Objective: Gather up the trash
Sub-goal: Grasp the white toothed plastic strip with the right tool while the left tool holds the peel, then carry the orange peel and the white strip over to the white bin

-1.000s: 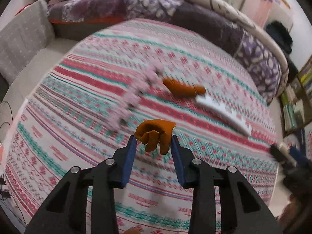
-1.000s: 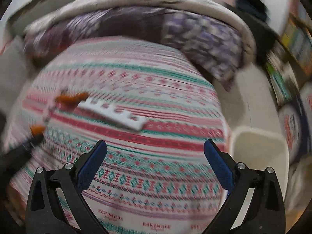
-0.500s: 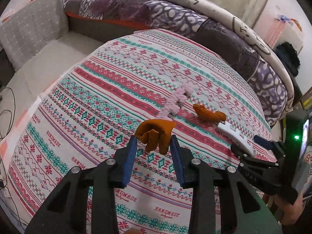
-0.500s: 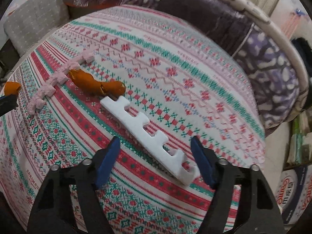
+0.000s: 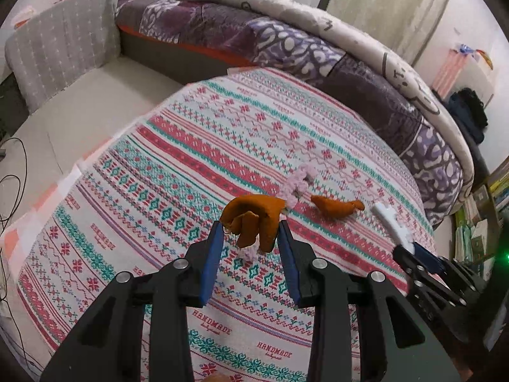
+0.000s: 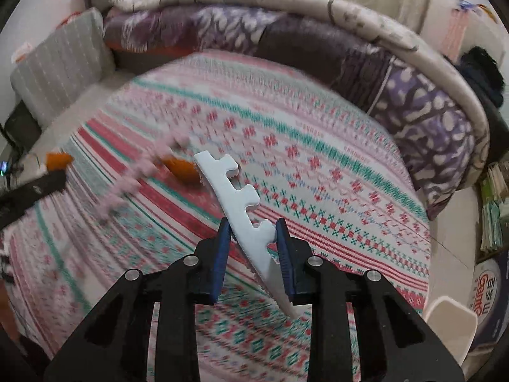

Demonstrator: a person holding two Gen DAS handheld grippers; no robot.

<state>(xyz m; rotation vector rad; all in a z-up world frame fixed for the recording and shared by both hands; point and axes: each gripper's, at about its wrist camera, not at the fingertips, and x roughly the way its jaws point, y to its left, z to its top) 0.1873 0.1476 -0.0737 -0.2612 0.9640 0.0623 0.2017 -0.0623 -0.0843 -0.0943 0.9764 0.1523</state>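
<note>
Step in hand: pickup. The right gripper [image 6: 251,242], angled steeply down over the bed [image 6: 334,172], has just been closing and now pinches the white foam strip [image 6: 237,200], which projects ahead. The left gripper [image 5: 249,243], equally steep, clamps an orange peel [image 5: 254,219]. Next: carry both to the white bin [image 6: 451,328], right of the right gripper.

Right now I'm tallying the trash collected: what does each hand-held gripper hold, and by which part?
Left hand-held gripper: orange peel, pinched at its lower folds. Right hand-held gripper: white notched foam strip, near its lower end.
</note>
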